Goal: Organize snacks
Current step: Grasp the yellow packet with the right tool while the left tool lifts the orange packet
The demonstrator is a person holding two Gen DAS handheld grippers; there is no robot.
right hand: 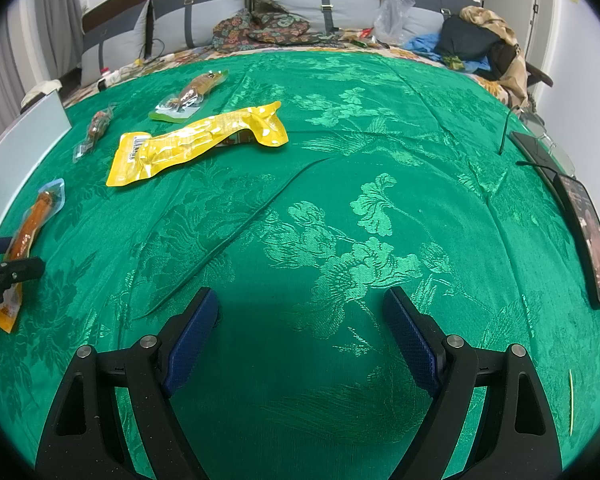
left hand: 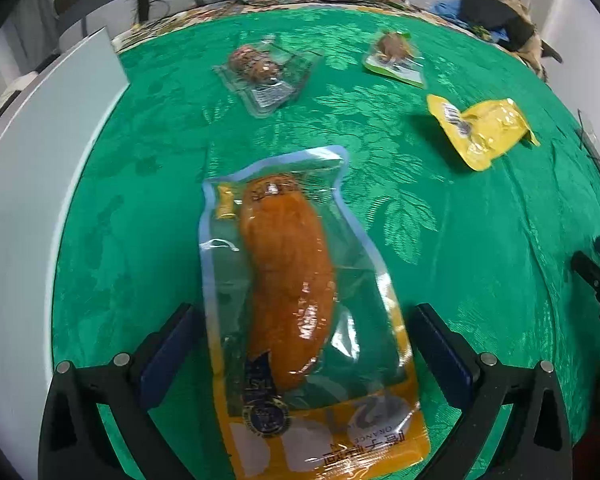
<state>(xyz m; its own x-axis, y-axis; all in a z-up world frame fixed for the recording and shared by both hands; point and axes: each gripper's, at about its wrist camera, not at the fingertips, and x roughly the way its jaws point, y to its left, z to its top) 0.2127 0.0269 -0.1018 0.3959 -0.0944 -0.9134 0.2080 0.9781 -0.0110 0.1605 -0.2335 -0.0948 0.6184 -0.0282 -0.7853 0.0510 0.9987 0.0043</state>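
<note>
A clear pack with an orange sausage (left hand: 288, 280) lies on the green cloth between the fingers of my open left gripper (left hand: 304, 328); the pads stand apart from its edges. The same pack shows in the right wrist view (right hand: 28, 232) at the far left. A yellow pack (left hand: 484, 128) (right hand: 196, 140), a green-edged clear pack (left hand: 396, 58) (right hand: 188, 98) and a clear pack with a brown snack (left hand: 260, 74) (right hand: 94, 130) lie farther out. My right gripper (right hand: 300, 320) is open and empty over bare cloth.
A white board (left hand: 32, 184) (right hand: 16, 152) runs along the left edge of the cloth. Two phones (right hand: 588, 236) and glasses (right hand: 552, 140) lie at the right edge. Pillows, clothes and a plastic bag (right hand: 392, 12) sit at the back.
</note>
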